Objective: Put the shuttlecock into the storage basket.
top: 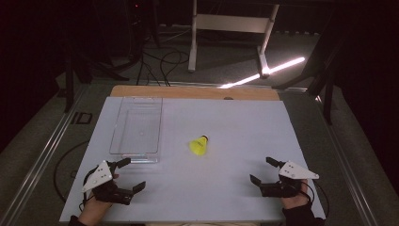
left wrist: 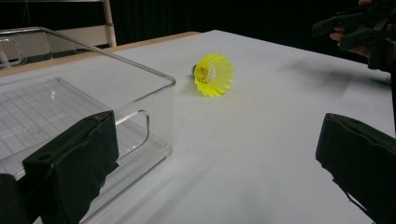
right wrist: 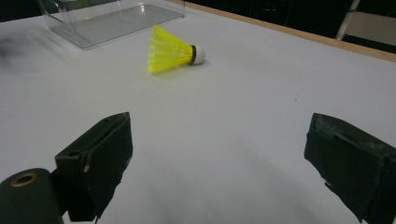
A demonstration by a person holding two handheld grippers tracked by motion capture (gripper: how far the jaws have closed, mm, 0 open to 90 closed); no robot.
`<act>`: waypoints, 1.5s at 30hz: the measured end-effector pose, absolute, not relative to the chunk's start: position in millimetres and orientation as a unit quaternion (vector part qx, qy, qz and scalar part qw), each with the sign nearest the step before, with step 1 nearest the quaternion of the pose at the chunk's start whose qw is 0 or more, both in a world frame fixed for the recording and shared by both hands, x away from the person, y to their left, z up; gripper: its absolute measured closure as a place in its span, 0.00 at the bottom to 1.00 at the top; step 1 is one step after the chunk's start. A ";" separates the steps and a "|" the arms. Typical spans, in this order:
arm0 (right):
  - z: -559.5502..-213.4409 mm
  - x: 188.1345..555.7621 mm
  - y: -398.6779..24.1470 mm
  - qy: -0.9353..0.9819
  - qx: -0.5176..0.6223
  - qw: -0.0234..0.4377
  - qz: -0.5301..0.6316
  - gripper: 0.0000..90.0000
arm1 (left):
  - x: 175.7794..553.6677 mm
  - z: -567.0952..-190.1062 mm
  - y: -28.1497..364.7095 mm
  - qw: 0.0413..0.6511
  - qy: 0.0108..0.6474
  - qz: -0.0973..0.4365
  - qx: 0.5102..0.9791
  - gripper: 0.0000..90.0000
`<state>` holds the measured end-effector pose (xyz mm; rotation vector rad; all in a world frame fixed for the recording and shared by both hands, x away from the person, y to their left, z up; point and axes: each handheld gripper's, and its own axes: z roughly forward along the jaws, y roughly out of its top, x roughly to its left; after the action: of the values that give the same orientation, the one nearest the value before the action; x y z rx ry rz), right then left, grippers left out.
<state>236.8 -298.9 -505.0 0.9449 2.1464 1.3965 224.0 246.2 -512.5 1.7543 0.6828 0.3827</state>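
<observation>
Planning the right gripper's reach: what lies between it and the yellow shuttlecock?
Nothing: bare white table runs from the open right gripper to the shuttlecock, as the right gripper view shows.

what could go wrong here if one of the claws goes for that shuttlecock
The yellow shuttlecock lies on its side on the smooth white table, so a nudge from a claw could roll it away. Its thin skirt might crumple if squeezed; the cork end looks safer. The left claw sits close to the clear plastic bin, so a forward reach could knock its near wall. Both claws are open.
</observation>
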 end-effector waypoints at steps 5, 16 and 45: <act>-504.7 237.0 -298.9 0.770 0.339 0.203 0.501 0.09 | 223.9 -512.3 246.6 0.573 0.292 0.165 0.747 0.00; -501.9 235.7 -300.1 0.762 0.340 0.207 0.511 0.09 | 226.8 -507.6 246.9 0.571 0.292 0.150 0.752 0.00; -500.9 236.5 -297.9 0.764 0.335 0.205 0.513 0.09 | 248.0 -438.2 241.0 0.491 0.239 0.097 0.832 0.00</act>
<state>236.5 -297.9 -500.9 0.9332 2.1300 1.4291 248.0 241.0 -438.2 2.0197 0.5802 0.2362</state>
